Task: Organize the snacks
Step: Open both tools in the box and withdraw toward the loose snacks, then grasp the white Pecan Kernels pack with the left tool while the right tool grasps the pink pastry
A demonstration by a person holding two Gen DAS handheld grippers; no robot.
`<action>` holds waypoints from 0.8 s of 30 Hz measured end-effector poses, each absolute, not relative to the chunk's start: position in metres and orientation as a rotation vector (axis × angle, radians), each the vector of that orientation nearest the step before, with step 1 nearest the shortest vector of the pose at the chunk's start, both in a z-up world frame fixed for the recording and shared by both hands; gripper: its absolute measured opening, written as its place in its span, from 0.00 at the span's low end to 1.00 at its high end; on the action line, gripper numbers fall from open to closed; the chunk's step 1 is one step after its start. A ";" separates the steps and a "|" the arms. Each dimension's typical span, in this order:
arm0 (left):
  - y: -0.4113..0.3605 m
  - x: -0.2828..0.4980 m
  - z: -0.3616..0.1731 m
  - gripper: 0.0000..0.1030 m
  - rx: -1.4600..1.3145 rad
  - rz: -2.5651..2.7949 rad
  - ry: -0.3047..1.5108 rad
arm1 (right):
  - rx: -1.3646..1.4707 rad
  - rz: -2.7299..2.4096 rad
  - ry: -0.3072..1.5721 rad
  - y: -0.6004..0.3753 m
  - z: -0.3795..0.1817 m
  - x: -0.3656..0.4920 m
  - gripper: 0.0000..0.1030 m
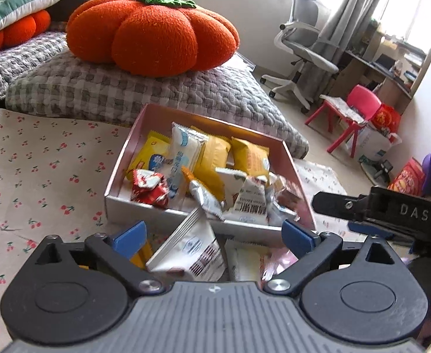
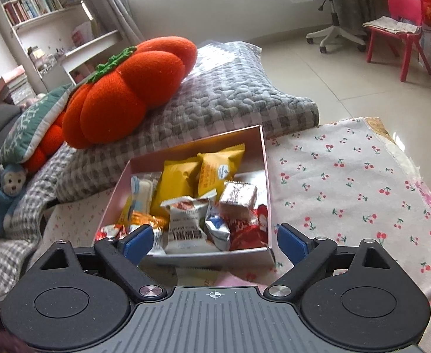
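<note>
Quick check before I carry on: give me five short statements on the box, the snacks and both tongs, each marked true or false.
1. The left tongs grip a red packet. False: they stand open, gripping nothing.
2. The box holds yellow packets. True.
3. A white packet lies outside the box, just in front of its near wall. True.
4. The box sits on a bare wooden table. False: it rests on a cherry-print cloth.
5. The right tongs are open with nothing held. True.
</note>
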State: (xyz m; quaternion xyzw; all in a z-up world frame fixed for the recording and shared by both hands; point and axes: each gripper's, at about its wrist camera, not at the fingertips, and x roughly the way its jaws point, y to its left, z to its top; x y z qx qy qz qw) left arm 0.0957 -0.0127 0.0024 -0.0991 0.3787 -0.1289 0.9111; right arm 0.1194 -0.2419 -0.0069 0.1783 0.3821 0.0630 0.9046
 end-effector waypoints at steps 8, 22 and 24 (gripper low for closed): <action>0.004 0.085 0.002 0.99 -0.151 -0.228 0.786 | 0.319 0.115 0.785 -0.252 -0.007 0.105 0.94; 0.032 0.069 -0.011 0.99 -0.041 -0.182 0.779 | 0.207 0.063 0.807 -0.266 -0.027 0.084 0.94; 0.033 0.066 -0.013 0.99 -0.024 -0.192 0.775 | 0.183 0.060 0.810 -0.267 -0.030 0.082 0.94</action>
